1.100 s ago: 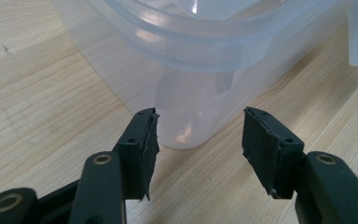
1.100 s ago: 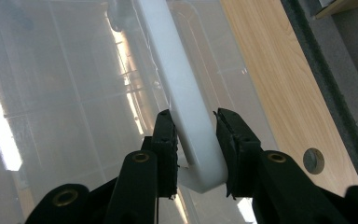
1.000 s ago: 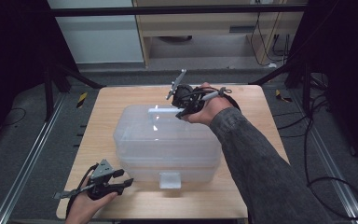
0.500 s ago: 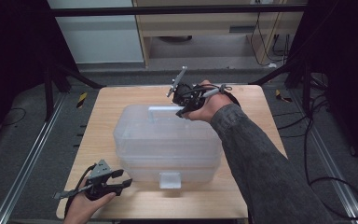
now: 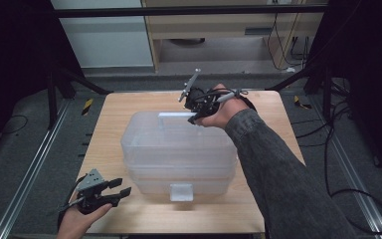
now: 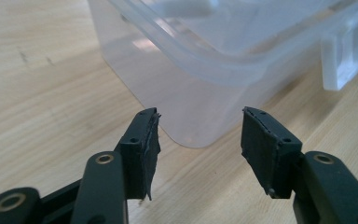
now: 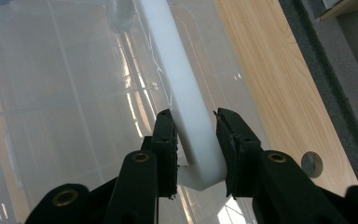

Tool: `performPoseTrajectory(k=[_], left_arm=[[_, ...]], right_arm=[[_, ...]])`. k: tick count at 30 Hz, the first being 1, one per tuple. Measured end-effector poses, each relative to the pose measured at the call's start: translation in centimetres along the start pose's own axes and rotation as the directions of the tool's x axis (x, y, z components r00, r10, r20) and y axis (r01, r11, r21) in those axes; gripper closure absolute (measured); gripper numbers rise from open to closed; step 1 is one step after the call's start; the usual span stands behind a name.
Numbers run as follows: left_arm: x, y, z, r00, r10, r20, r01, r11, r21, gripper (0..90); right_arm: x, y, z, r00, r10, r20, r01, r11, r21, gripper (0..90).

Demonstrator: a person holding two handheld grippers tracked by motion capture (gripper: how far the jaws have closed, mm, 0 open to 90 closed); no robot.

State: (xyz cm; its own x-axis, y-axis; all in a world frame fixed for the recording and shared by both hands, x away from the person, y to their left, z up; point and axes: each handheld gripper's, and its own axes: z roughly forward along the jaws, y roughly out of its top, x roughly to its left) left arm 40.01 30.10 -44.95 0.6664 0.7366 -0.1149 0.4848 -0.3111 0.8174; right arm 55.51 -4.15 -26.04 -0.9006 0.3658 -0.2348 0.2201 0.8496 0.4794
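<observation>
Pale wooden worktop [image 5: 114, 124] carries a large clear plastic lidded storage box [image 5: 179, 149] at its middle. Right tool [image 7: 193, 133] clamps the box's white handle [image 7: 182, 93]; left tool [image 6: 198, 135], empty, jaws half-spread and just narrowing, faces the box's near corner.

The left gripper [image 5: 122, 187] hovered low with jaws apart, just closing slightly, gripping nothing; the right gripper [image 7: 193, 135], arm outstretched, seemed clamped shut

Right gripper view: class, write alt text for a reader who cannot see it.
The right hand-held gripper has its two black jaws closed on the white handle of a clear plastic storage box. Beside the box runs the wooden table.
</observation>
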Motion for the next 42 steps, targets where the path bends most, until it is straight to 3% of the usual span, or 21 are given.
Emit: performPoseTrajectory(k=[4, 12, 21, 28, 42], left_arm=[[0.6, 0.9, -1.2, 0.9998, -0.013, -0.015, 0.013, 0.9992, -0.038, 49.5], [0.9, 2.7, -1.6, 0.9992, -0.007, -0.038, 0.005, 0.9984, -0.057, 54.5], [1.3, 4.6, -1.0, 0.9973, -0.007, -0.073, 0.001, 0.9964, -0.084, 57.5], [1.5, 5.5, -0.5, 0.9970, -0.023, -0.073, 0.016, 0.9947, -0.102, 57.9], [1.3, 7.1, 0.3, 0.9961, -0.015, -0.086, 0.004, 0.9922, -0.124, 60.7]], right_arm=[[-0.1, 0.0, -0.1, 1.0000, -0.001, 0.000, 0.001, 1.0000, 0.001, 69.3], [-0.3, 0.1, -0.1, 1.0000, 0.001, -0.001, -0.001, 1.0000, -0.002, 69.3], [-0.8, 0.3, -0.2, 0.9999, 0.013, -0.005, -0.013, 0.9999, 0.001, 69.0], [-1.3, 0.4, -0.1, 0.9994, 0.032, -0.011, -0.032, 0.9995, -0.004, 68.7], [-2.2, 0.6, 0.0, 0.9985, 0.051, -0.020, -0.051, 0.9986, -0.008, 68.3]])
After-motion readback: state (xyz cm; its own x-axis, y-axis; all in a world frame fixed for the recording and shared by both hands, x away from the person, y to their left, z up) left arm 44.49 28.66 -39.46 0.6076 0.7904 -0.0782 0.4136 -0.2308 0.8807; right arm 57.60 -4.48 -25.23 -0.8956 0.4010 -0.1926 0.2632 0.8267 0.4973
